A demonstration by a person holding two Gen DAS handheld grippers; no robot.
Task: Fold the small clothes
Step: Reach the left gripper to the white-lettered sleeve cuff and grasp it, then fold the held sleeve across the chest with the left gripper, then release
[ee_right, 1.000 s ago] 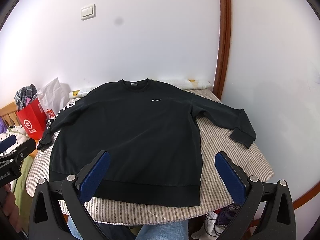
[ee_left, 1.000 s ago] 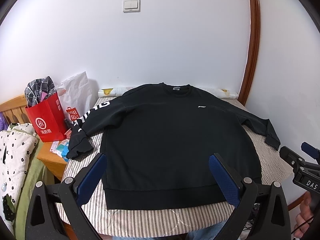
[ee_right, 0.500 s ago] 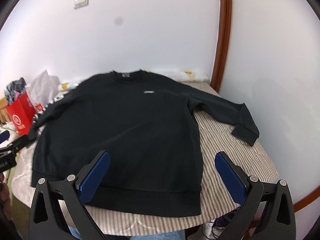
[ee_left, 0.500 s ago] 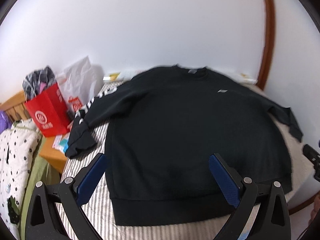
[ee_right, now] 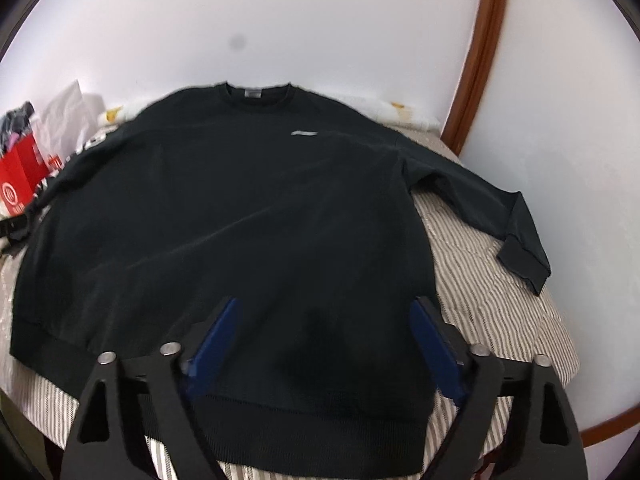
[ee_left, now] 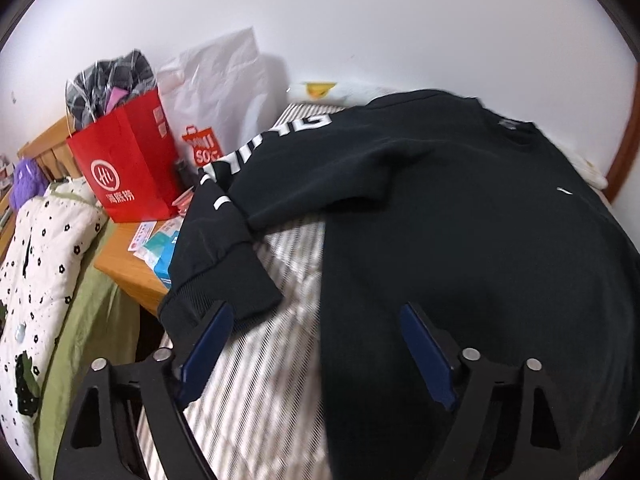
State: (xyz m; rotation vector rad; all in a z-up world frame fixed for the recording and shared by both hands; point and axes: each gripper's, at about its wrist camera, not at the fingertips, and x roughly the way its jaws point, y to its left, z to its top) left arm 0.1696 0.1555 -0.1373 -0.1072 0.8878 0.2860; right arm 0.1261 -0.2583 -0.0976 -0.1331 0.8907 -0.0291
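Where a glossy red paper bag [ee_left: 128,160] and one crinkled white plastic bag [ee_left: 216,80] stand at the left, the left gripper [ee_left: 316,344], jaws narrowing yet spread and empty, hangs beside one ribbed cuff [ee_left: 224,284]; one black sweatshirt [ee_right: 240,220] lies flat on striped cloth [ee_right: 480,280], its far edges blurred; the right gripper [ee_right: 324,344], jaws likewise closing but apart, hovers above the hem.

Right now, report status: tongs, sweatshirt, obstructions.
Left tongs and right tongs open, just been closing, gripping nothing. Black sweatshirt flat, unfolded. Nothing on it.
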